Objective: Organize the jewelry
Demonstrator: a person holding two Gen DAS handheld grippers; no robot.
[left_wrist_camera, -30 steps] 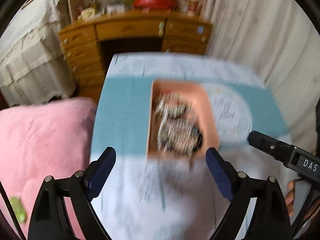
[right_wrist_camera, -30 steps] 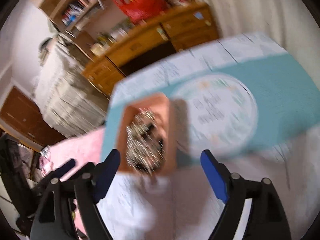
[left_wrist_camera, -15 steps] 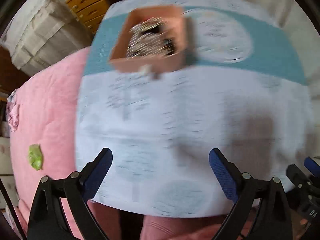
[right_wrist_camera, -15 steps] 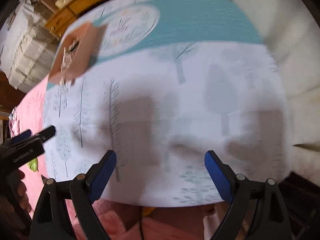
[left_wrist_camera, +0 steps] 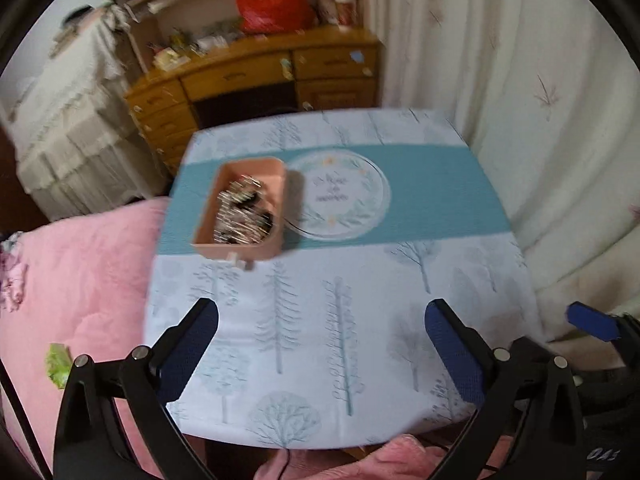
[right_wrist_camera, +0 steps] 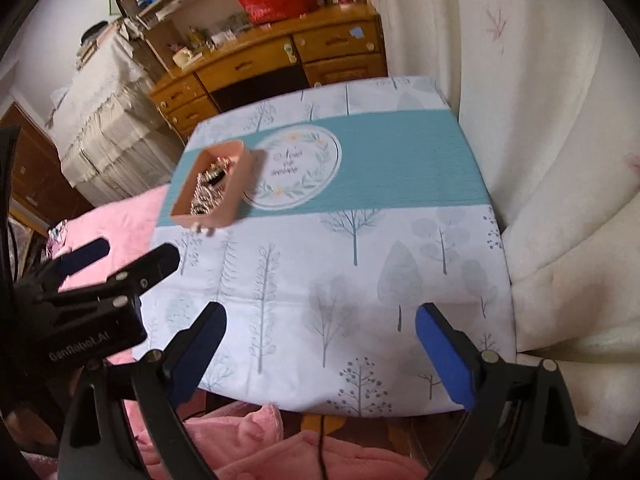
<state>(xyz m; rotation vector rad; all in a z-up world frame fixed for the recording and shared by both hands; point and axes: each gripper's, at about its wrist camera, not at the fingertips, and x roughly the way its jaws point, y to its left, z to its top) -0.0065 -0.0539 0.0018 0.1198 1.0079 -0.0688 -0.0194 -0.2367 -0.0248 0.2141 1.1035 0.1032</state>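
Jewelry (left_wrist_camera: pixel 244 216) heaped in pink box (left_wrist_camera: pixel 240 214) at table's 10 o'clock, loose piece (left_wrist_camera: pixel 237 262) outside; left gripper (left_wrist_camera: pixel 320 344) and right gripper (right_wrist_camera: pixel 320 344) empty, jaws opening wide; sorting appears nearly done.

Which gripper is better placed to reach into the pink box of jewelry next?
Probably the left gripper: the pink box sits on the table's left side, nearer it. Both the left and the right gripper are empty, fingers opening.

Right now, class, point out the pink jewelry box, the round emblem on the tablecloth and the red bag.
pink jewelry box (left_wrist_camera: pixel 256 250): left wrist view, near wall.
round emblem (right_wrist_camera: pixel 296 172): right wrist view, printed centre.
red bag (left_wrist_camera: pixel 272 4): left wrist view, front.
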